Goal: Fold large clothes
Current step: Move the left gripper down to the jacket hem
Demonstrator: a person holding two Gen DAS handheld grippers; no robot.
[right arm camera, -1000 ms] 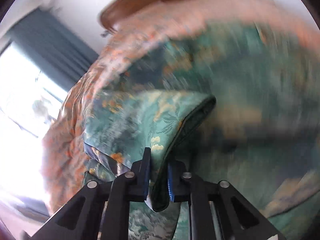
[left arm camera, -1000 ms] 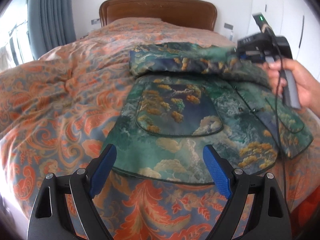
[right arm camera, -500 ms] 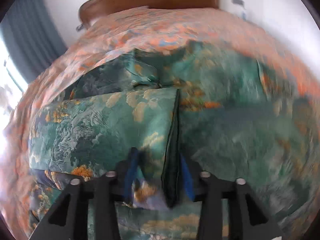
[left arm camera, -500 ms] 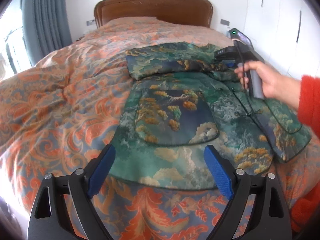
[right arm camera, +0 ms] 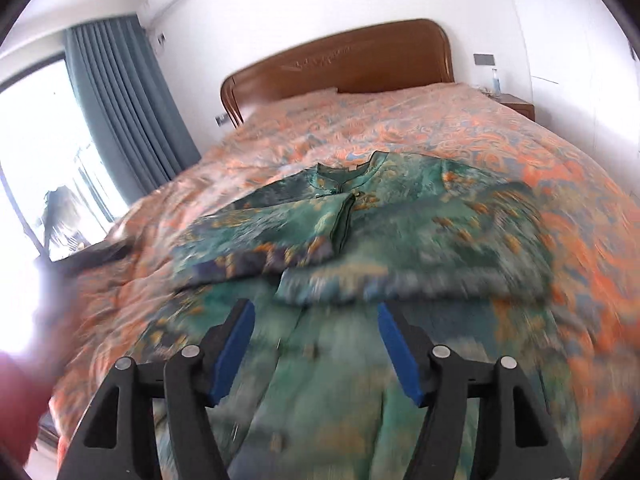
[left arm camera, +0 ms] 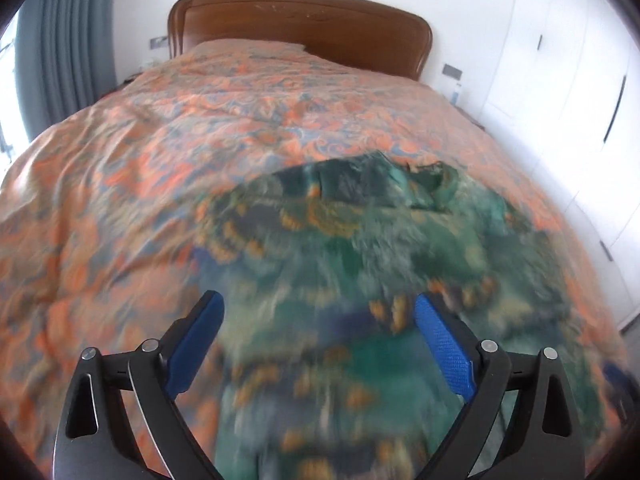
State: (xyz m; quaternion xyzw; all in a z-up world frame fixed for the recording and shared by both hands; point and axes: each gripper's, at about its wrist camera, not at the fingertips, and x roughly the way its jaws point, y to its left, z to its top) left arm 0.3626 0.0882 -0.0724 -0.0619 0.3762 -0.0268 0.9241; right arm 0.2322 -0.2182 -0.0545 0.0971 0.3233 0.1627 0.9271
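A green brocade jacket (right arm camera: 420, 240) with gold and blue patterns lies flat on the bed, collar toward the headboard, both sleeves folded across its chest. The left wrist view shows the same jacket (left arm camera: 360, 248), blurred by motion. My left gripper (left arm camera: 318, 304) hovers over the jacket's lower part, its jaws still opening and wide apart, with nothing pressed between the blue pads. My right gripper (right arm camera: 316, 312) hangs above the jacket's front below the folded sleeves; its jaws are opening and no cloth is between them.
The bed carries an orange patterned quilt (left arm camera: 160, 168) and a wooden headboard (left arm camera: 300, 20). Blue curtains (right arm camera: 120, 112) and a bright window stand at the left. White wardrobe doors (left arm camera: 560, 80) line the right wall. A red sleeve (right arm camera: 16, 400) shows at the lower left.
The right gripper let go of the sleeve it was pinching, opened and drew back from it. The left gripper swung over the jacket. The sleeve now lies across the chest.
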